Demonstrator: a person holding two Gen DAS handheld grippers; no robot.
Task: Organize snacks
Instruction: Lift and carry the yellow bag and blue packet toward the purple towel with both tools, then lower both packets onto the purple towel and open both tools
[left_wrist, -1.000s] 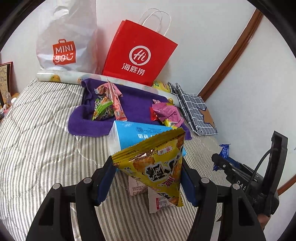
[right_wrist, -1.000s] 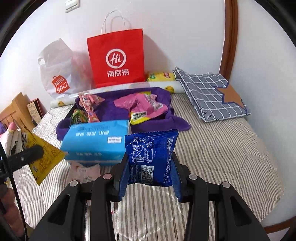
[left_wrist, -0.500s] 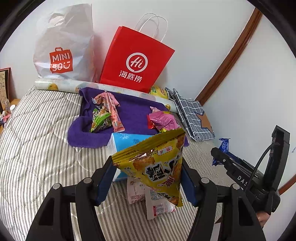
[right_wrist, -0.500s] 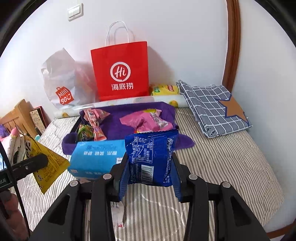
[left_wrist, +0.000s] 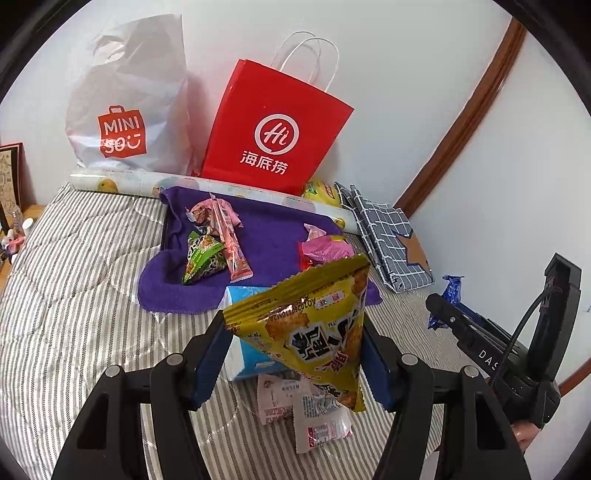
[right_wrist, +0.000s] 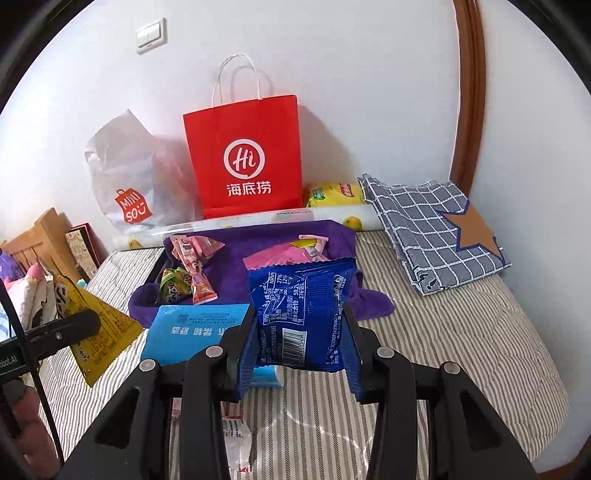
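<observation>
My left gripper (left_wrist: 295, 354) is shut on a yellow snack bag (left_wrist: 314, 325) and holds it above the striped bed. My right gripper (right_wrist: 299, 350) is shut on a blue snack packet (right_wrist: 299, 314), also held in the air. A purple towel (left_wrist: 269, 243) lies at the back with a green packet (left_wrist: 203, 258), pink stick packets (left_wrist: 225, 229) and a pink bag (left_wrist: 325, 251) on it. A blue tissue pack (right_wrist: 192, 328) lies in front of the towel. Two small white-pink packets (left_wrist: 306, 410) lie on the bed below the yellow bag.
A red paper bag (right_wrist: 243, 158) and a white plastic Miniso bag (left_wrist: 125, 107) stand against the wall. A rolled paper (left_wrist: 122, 184), a yellow packet (right_wrist: 332, 194) and a folded checked cloth (right_wrist: 436, 229) lie at the back. Wooden furniture (right_wrist: 40, 240) stands at the left.
Both grippers have risen and pulled back a little with their packets still held. The tissue pack and towel now sit lower and nearer in both views.
</observation>
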